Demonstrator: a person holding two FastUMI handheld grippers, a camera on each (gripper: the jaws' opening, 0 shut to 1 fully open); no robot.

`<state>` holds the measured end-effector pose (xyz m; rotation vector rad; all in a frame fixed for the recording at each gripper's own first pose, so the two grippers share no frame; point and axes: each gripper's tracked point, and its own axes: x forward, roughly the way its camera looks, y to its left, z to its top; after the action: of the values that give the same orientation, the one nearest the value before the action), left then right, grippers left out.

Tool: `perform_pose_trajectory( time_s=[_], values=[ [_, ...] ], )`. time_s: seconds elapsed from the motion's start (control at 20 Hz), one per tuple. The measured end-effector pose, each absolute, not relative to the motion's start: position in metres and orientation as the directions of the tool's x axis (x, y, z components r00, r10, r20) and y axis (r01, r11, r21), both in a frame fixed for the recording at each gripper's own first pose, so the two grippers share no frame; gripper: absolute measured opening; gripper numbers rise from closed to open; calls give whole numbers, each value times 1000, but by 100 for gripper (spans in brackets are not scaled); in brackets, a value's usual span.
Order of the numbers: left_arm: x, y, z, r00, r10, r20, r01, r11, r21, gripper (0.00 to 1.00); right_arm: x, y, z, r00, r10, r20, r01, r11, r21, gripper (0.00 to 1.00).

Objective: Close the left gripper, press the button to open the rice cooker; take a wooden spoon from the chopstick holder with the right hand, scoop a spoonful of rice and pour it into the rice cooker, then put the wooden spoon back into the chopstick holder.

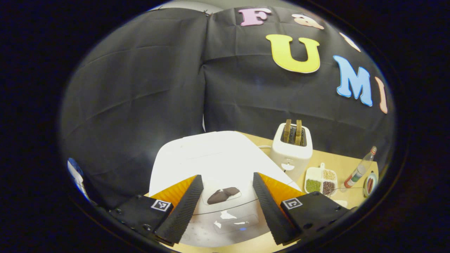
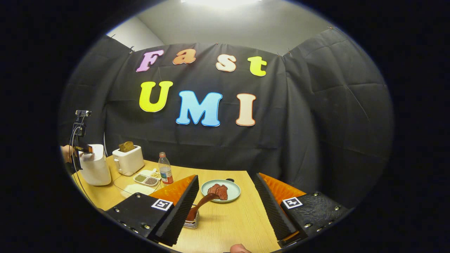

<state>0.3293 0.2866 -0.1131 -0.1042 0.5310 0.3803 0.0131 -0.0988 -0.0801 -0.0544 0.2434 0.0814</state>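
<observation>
The left gripper (image 1: 227,207) hovers with fingers spread above the closed rice cooker (image 1: 214,165) at the tabletop's back-left corner, the right gripper (image 2: 226,207) released near the light, stiff wooden spoon (image 2: 200,205), best taken by its handle in the chopstick holder (image 2: 192,222)

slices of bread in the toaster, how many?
2. Both stand upright in the slots of the white toaster: left slice, right slice. The right gripper view blurs them into one lump.

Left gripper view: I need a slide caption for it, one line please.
Open left gripper hovers above the closed white rice cooker, with a toaster and a divided grain dish on the wooden table beyond.
</observation>
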Motion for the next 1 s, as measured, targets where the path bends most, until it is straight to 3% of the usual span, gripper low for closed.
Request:
perform_pose_trajectory(
  time_s=[0.05,0.45,0.85,1.0],
  values=[
    [326,282,-96,826,315,-468,-367,930,-21,96,14,-94,-78,968,89,-235,-99,995,-33,98],
    [252,238,48,973,190,-127,-194,981,-20,98,24,-16,-45,950,267,-164,-260,964,61,97],
    [168,197,119,997,73,-1,-73,997,-4,95,2,60,2,944,327,-47,-322,943,88,97],
    [146,201,131,997,72,20,-73,997,10,95,-11,76,11,947,319,-25,-315,943,105,97]
  ],
)
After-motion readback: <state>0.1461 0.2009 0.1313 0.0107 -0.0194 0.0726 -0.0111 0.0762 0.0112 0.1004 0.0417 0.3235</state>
